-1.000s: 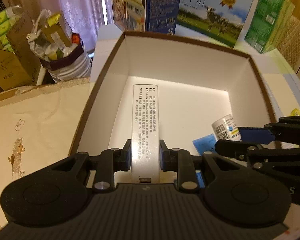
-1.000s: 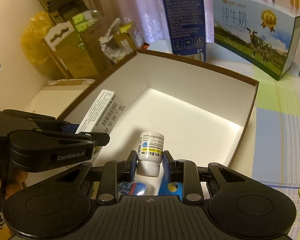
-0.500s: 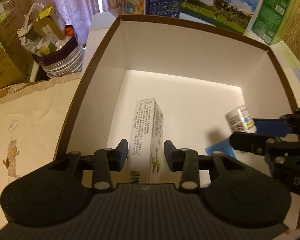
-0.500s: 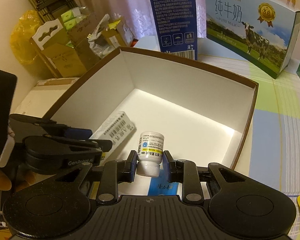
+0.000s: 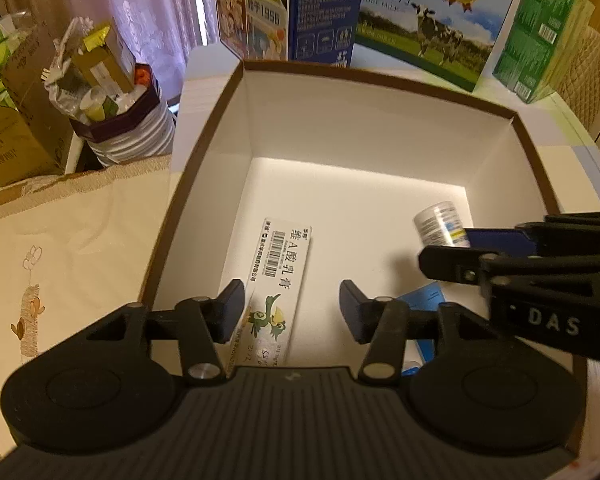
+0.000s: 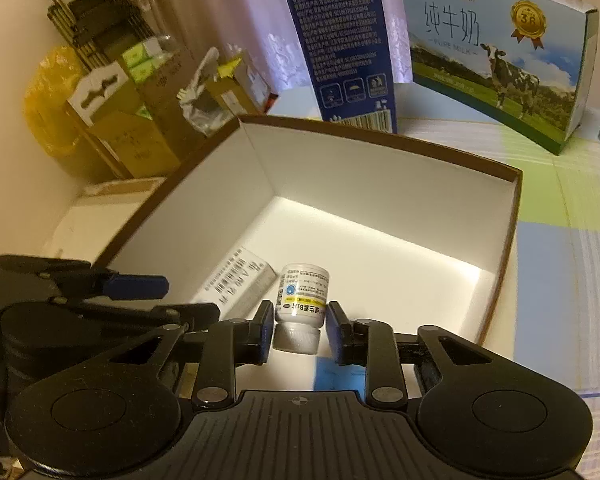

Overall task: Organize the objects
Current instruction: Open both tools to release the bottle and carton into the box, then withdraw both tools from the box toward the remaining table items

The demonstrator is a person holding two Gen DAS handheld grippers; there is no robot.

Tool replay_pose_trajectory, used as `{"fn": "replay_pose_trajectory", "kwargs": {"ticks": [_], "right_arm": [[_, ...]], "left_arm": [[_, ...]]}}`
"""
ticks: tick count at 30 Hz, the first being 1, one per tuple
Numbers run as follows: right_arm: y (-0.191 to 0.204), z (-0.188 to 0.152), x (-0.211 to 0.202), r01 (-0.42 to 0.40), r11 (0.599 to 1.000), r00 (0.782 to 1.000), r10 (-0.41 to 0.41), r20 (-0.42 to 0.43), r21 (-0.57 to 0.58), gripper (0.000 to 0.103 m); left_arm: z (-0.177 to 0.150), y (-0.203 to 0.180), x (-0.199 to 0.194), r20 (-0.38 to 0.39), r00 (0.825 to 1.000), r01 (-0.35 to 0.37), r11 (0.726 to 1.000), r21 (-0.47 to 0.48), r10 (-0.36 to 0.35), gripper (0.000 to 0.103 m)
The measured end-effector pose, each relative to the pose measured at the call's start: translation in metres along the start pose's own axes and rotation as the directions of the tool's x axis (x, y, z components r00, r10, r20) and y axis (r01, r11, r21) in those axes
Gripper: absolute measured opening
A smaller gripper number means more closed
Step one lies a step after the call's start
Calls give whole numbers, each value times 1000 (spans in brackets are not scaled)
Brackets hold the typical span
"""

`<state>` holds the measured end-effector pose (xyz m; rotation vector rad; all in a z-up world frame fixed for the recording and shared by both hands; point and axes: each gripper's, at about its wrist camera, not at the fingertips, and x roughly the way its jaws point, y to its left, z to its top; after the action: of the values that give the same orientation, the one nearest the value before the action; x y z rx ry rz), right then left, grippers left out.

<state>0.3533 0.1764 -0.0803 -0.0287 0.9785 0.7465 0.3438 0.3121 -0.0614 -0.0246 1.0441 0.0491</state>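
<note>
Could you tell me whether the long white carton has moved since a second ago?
Yes. The long white carton, then clamped in the left gripper, now lies flat on the floor of the brown-rimmed box, between open jaws.

Ahead of the black jaws, a brown-rimmed white cardboard box [image 5: 380, 92] holds a white carton with black barcode and green duck print [image 5: 278, 292]. A white bottle with blue-yellow label [image 6: 303, 294] sits between the other black jaws.

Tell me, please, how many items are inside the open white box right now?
3 visible: a long carton lying flat at the left, a small white bottle between the right gripper's fingers, and a blue packet beneath it. More may be hidden by the grippers.
</note>
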Motion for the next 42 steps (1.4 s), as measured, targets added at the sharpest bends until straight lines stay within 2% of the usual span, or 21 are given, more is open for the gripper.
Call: {"fn": "replay_pose_trajectory", "kwargs": {"ticks": [1, 4, 9, 11, 13, 15, 29, 42], "right_arm": [[0, 1, -3, 3, 1000, 1000, -3, 15, -2, 50], [1, 1, -13, -16, 1000, 999, 16, 47, -9, 66], [1, 1, -32, -22, 1000, 997, 22, 78, 2, 75], [1, -1, -39, -16, 1000, 997, 17, 80, -4, 76], [1, -4, -48, -9, 1000, 996, 9, 84, -8, 76], [1, -7, -55, -7, 1000, 996, 8, 88, -6, 77], [5, -35, -103, 41, 999, 995, -40, 89, -13, 80], [8, -69, -137, 38, 999, 996, -38, 83, 4, 80]], "left_arm": [[0, 0, -3, 4, 1000, -14, 1000, -2, 14, 57], [-2, 3, -11, 23, 999, -34, 999, -9, 34, 68], [-7, 8, -30, 49, 998, -32, 999, -29, 33, 75], [-9, 8, -36, 59, 998, -26, 999, -37, 28, 75], [-10, 7, -43, 66, 997, -24, 999, -46, 27, 82], [-13, 4, -50, 80, 996, -25, 998, -51, 29, 85], [-30, -17, -89, 126, 992, -8, 999, -49, 14, 86], [-57, -35, -122, 145, 989, 3, 998, -62, 6, 86]]}}
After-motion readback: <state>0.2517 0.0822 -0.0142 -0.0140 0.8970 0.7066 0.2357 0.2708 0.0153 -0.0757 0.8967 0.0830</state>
